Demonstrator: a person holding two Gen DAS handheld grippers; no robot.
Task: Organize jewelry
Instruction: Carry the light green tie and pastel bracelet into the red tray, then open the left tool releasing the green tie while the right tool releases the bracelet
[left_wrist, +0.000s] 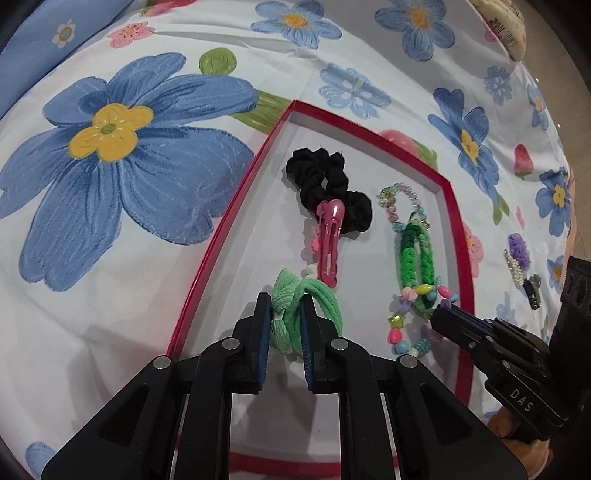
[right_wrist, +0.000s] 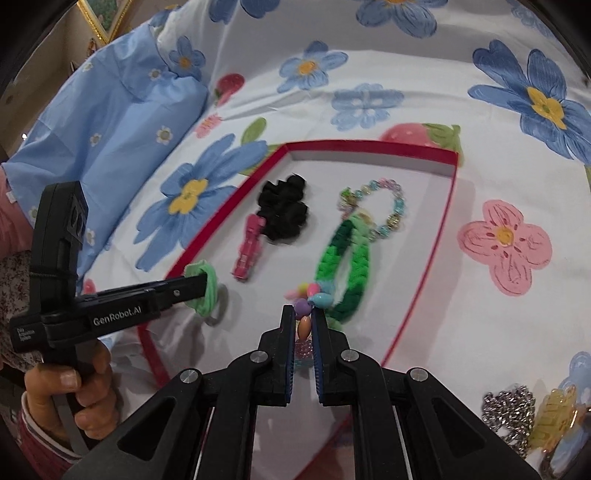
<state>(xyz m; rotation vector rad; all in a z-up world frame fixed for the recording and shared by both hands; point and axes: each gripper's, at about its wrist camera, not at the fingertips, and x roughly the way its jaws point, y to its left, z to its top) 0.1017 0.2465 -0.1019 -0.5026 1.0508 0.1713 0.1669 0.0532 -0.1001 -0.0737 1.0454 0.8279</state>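
A red-rimmed white tray (left_wrist: 236, 206) (right_wrist: 417, 147) lies on a flowered cloth. In it lie a black scrunchie (left_wrist: 325, 184) (right_wrist: 286, 210), a pink hair clip (left_wrist: 330, 240) (right_wrist: 248, 247), a green braided band (left_wrist: 413, 254) (right_wrist: 343, 266) and a pastel bead bracelet (left_wrist: 397, 203) (right_wrist: 388, 206). My left gripper (left_wrist: 286, 314) (right_wrist: 201, 284) is shut on a light green hair tie (left_wrist: 314, 306) (right_wrist: 205, 295) over the tray's near left part. My right gripper (right_wrist: 304, 321) (left_wrist: 439, 314) is shut on a colourful bead bracelet (right_wrist: 304, 325) (left_wrist: 406, 325) at the tray's near side.
A purple pompom clip (left_wrist: 519, 251) with pearls and a small dark clip (left_wrist: 532, 291) lie on the cloth right of the tray. A silver chain (right_wrist: 509, 410) and a yellow claw clip (right_wrist: 554, 417) lie at the near right. A blue pillow (right_wrist: 110, 122) is at the left.
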